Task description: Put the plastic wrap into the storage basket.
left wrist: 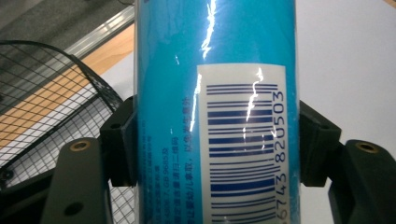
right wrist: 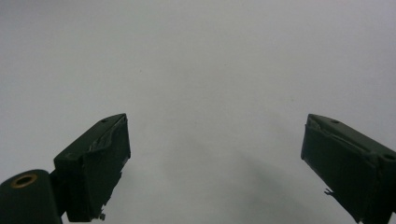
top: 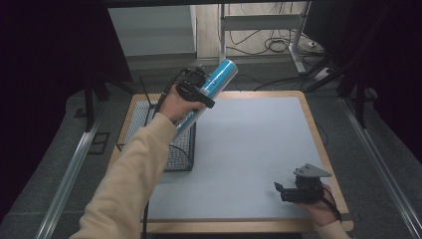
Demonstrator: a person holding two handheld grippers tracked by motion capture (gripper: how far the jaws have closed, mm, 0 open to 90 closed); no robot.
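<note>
Blue can [top: 211, 89] clamped tilted in left gripper [top: 195, 88] above wire basket [top: 180, 149]; right gripper [top: 293, 191] jaws wide apart, empty, over grey mat [top: 249, 144]

The can [top: 209, 92] is bright blue with a white label of dark blue barcode stripes, the basket [top: 174, 149] is black wire mesh, the mat [top: 249, 149] is pale grey, the counter [top: 311, 119] has light wood edge, and the sleeve [top: 129, 184] is cream.

Wire basket [top: 180, 152] at mat's [top: 249, 154] left edge
</note>
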